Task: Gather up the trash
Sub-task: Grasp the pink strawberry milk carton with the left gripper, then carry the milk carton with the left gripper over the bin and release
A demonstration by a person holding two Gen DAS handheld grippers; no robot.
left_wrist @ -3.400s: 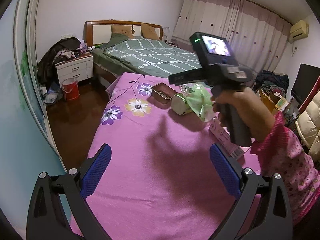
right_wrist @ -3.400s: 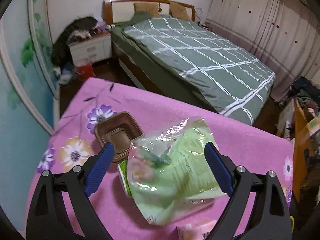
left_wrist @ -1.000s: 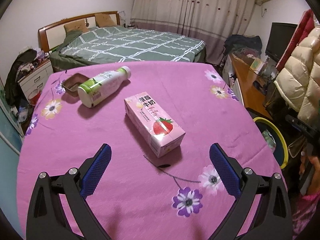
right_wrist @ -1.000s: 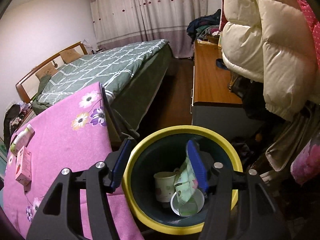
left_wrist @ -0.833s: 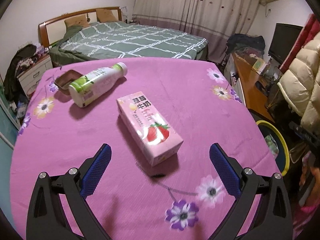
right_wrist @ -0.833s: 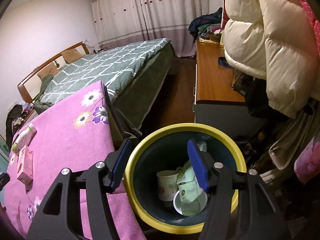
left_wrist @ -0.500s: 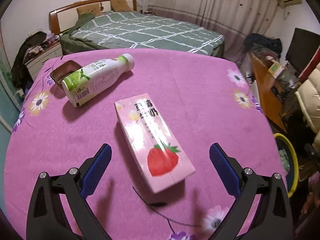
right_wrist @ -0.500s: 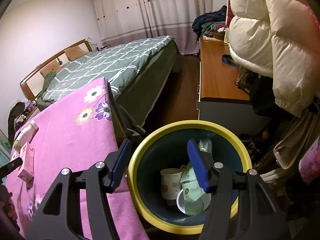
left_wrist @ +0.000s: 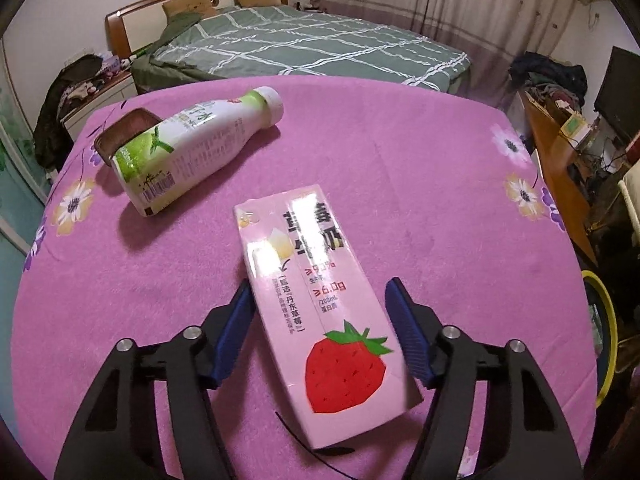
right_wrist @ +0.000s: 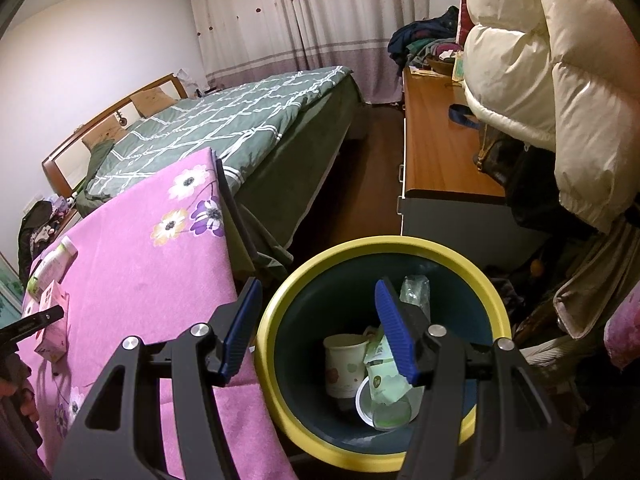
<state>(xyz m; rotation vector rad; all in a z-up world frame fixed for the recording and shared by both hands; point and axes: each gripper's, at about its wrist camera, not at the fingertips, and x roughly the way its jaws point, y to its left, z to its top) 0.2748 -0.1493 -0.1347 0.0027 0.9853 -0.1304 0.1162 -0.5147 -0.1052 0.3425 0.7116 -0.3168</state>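
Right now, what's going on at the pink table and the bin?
The left gripper is closing around the pink strawberry milk carton lying on the table; its pads don't visibly press it yet. The right gripper hangs open and empty over the yellow-rimmed bin, which already holds a green wrapper. A bottle remains.

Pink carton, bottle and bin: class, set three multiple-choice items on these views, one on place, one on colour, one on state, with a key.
1. Where is the pink carton?
A. in the bin
B. between the left hand-held gripper's pads
C. on the bed

2. What colour is the bin's rim?
A. yellow
B. red
C. white

3. How does the bottle lie?
A. upright
B. on its side
C. crushed flat

Key: 1 B, the left hand-held gripper is closing with the carton between its pads; 2 A, the rim shows yellow; 3 B, it lies flat on the pink cloth.
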